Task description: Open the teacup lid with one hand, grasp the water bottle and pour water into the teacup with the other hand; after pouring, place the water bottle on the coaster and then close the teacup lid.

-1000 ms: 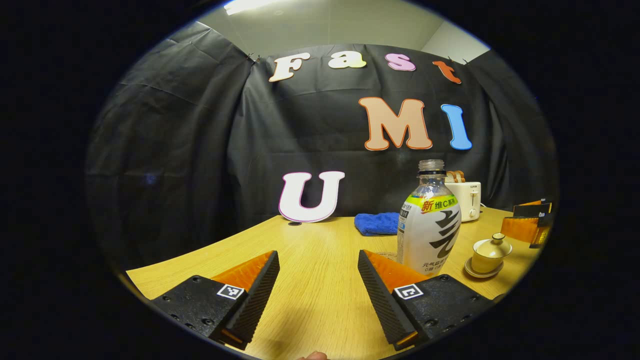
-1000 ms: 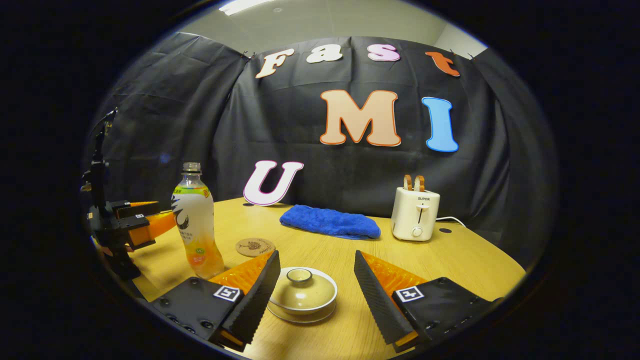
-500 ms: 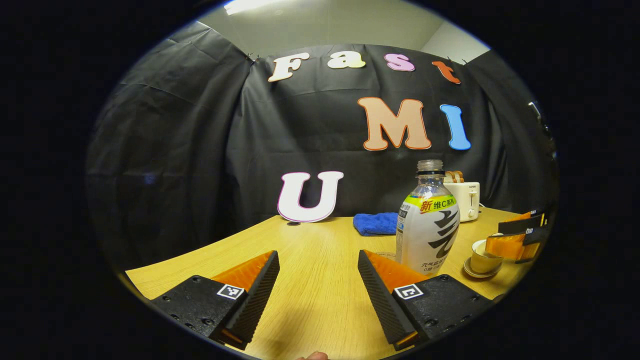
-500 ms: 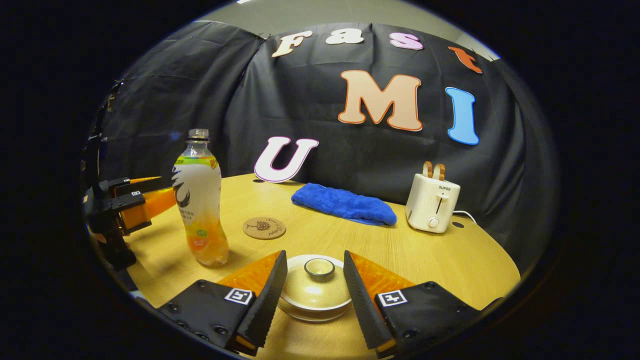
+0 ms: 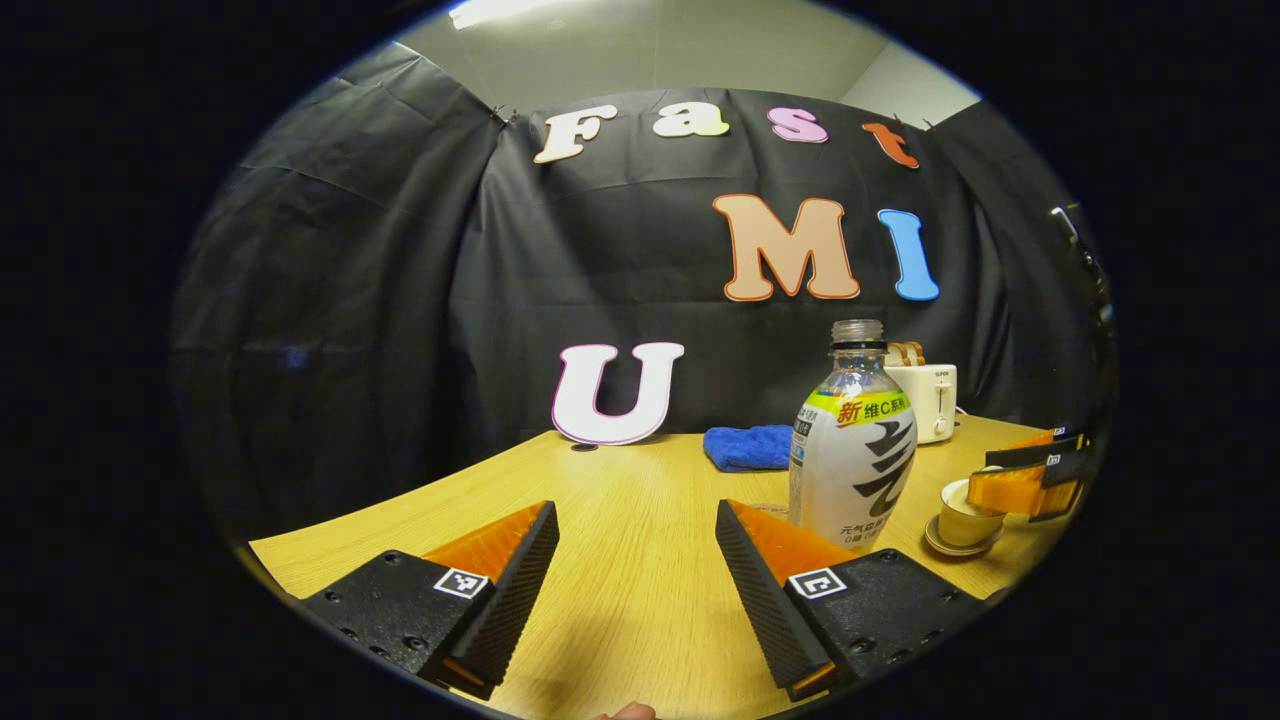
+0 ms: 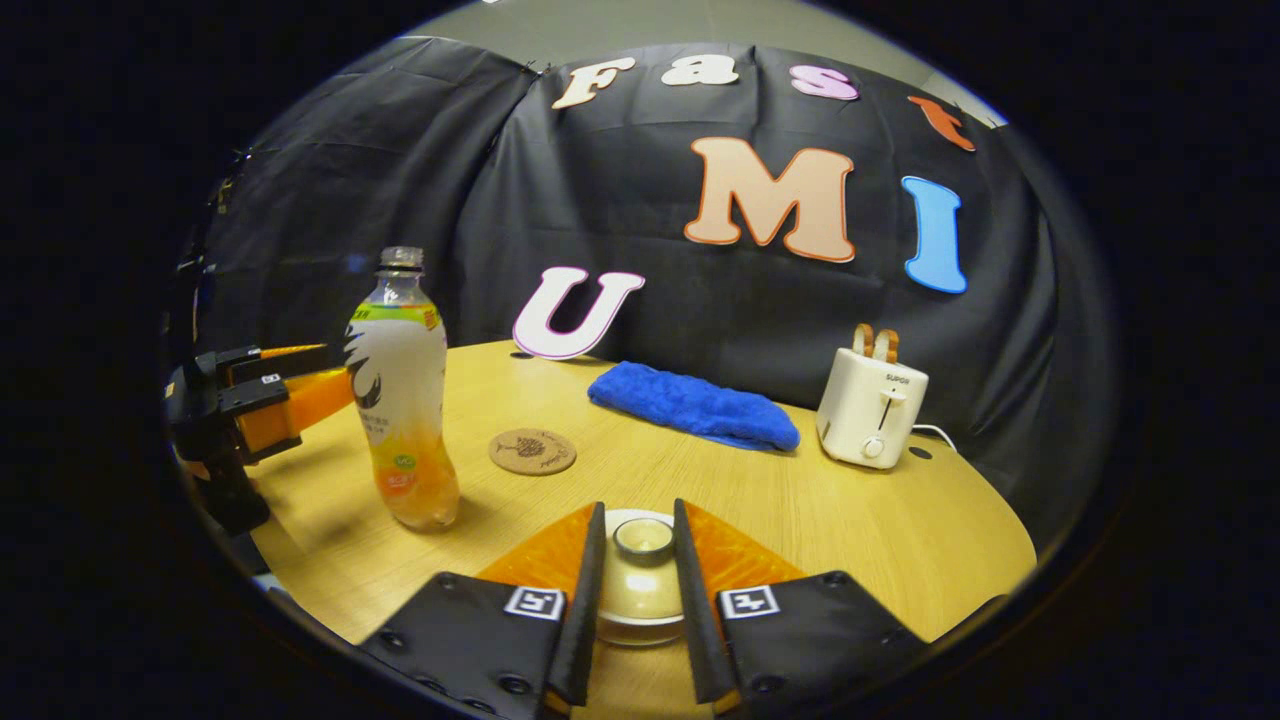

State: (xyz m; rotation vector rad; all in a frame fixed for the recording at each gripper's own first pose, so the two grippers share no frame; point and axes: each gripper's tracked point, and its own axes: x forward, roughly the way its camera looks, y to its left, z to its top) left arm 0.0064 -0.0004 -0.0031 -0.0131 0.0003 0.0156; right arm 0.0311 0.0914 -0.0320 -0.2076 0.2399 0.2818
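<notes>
A round wooden table (image 6: 900, 520) stands in a booth, seen from two hand-held grippers.

In the right gripper view, the right gripper (image 6: 640, 575) is lowered over the teacup (image 6: 640, 600), which sits on a saucer near the table's front edge. Its two fingers are drawn in narrowly on either side of the lid (image 6: 642, 560), level with the lid's small round knob (image 6: 643, 538). The fingers look to be touching or almost touching the lid's sides; whether both press on it cannot be told. The lid is on the cup.

To the left stands the bottle (image 6: 402, 400), upright and uncapped, with liquid in its lower part. Just beyond it and to its right lies the round cork coaster (image 6: 532, 451), bare. Farther back are a blue cloth (image 6: 693, 405) and a white toaster (image 6: 870, 410).

At the far left of that view the left gripper (image 6: 300, 385) is held level, pointing toward the bottle and short of it.

In the left gripper view, the left gripper (image 5: 637, 560) hovers low over the table with its fingers spread wide and nothing between them. The bottle (image 5: 852, 450) stands ahead to the right, just past the right finger. Beyond it the right gripper (image 5: 1025, 480) is poised at the teacup (image 5: 965, 515).
</notes>
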